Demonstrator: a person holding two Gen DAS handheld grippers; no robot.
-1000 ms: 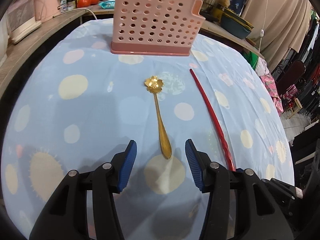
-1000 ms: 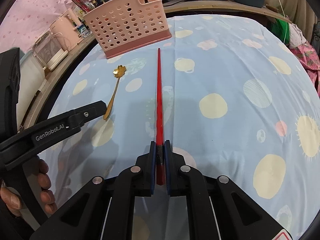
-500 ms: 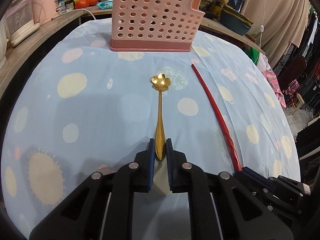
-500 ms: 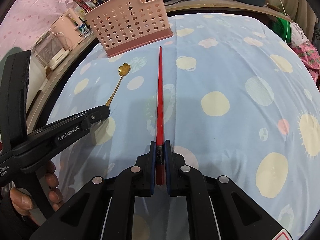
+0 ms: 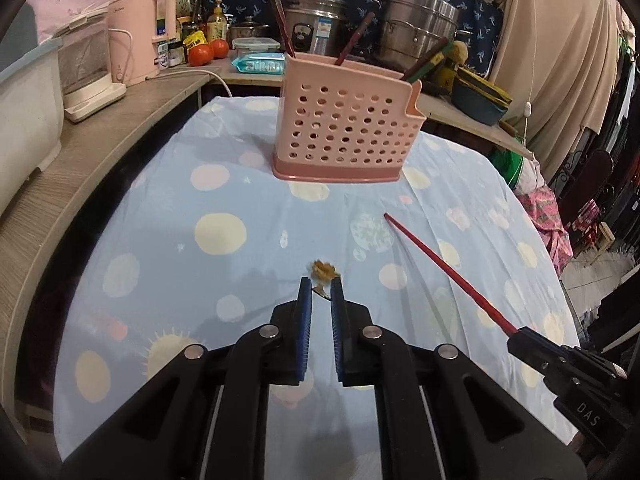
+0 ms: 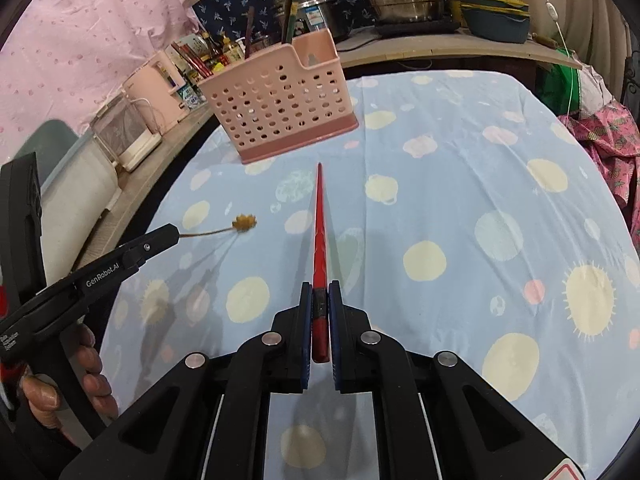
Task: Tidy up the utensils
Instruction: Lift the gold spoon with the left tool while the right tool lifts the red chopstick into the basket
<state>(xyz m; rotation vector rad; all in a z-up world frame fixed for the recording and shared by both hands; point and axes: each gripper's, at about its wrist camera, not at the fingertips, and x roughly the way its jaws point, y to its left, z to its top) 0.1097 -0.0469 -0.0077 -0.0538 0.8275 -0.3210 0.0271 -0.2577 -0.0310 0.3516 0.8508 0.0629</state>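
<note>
My left gripper (image 5: 320, 286) is shut on the handle of a gold spoon (image 5: 323, 270) with a flower-shaped bowl, held clear above the blue dotted cloth. The right wrist view shows the spoon (image 6: 244, 222) sticking out from the left gripper (image 6: 172, 234), its shadow on the cloth below. My right gripper (image 6: 320, 290) is shut on the thick end of a red chopstick (image 6: 319, 220), which points toward the pink perforated utensil holder (image 6: 280, 104). In the left wrist view the chopstick (image 5: 440, 264) runs up from the right gripper (image 5: 516, 334) toward the holder (image 5: 344, 132).
Several dark chopsticks (image 5: 280, 20) stand in the holder. A wooden counter (image 5: 100, 136) along the left and back carries a pink kettle (image 5: 140, 36), tomatoes (image 5: 208, 52), steel pots (image 5: 416, 24) and bottles. A person's hand (image 6: 80, 380) grips the left tool. Clothes hang at the right.
The left jaws closed on the spoon's handle and lifted it off the cloth. The right gripper rose too, carrying the red chopstick. Both views tilted up toward the holder.
</note>
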